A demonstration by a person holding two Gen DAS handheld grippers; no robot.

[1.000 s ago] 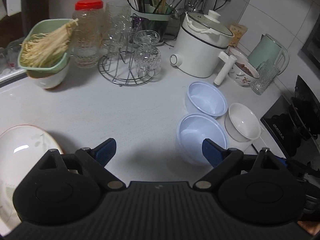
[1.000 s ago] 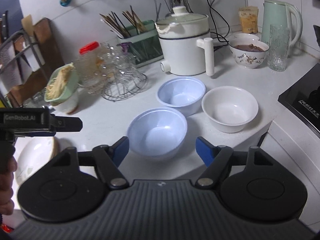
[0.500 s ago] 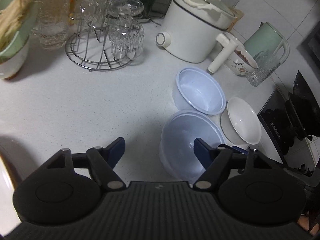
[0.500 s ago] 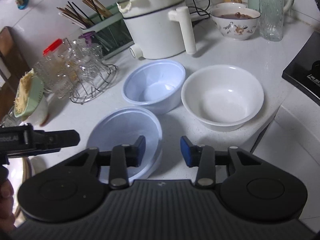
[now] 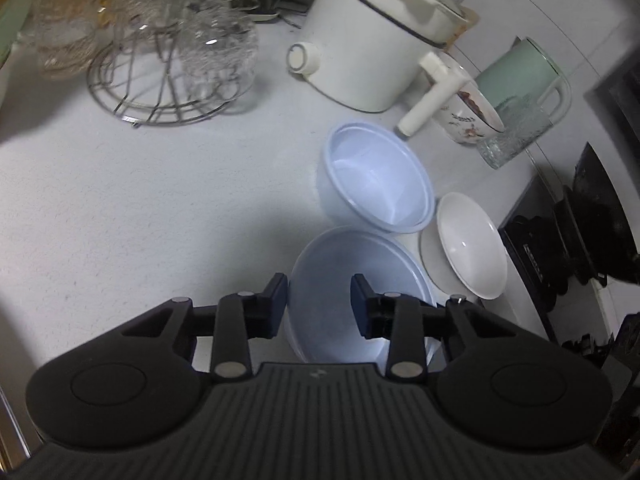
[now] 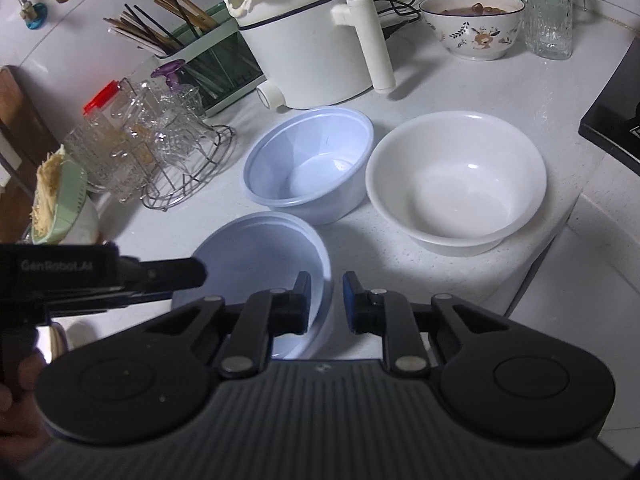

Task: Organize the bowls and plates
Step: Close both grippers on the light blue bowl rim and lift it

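Observation:
A near pale blue plastic bowl point(image 5: 352, 280) point(image 6: 260, 248) stands at the counter's front. My left gripper point(image 5: 319, 304) straddles its left rim, jaws partly closed with a gap. My right gripper point(image 6: 326, 300) is closed on its right rim, one finger inside, one outside. The left gripper also shows in the right wrist view point(image 6: 176, 272) over the bowl's left side. A second pale blue bowl point(image 5: 376, 180) point(image 6: 312, 168) stands behind it. A white bowl point(image 5: 472, 244) point(image 6: 456, 180) stands to the right.
A white electric pot point(image 6: 312, 36) with a handle, a flowered bowl point(image 6: 474, 24), a tall glass point(image 6: 550, 8), a wire rack of glasses point(image 5: 172, 60), a chopstick holder point(image 6: 192, 52) and a green basket of noodles point(image 6: 56, 200) line the back. A black stove point(image 5: 580, 232) lies right.
Both grippers moved in on the near blue bowl and narrowed their jaws. The right gripper has closed on its right rim; the left now straddles its left rim.

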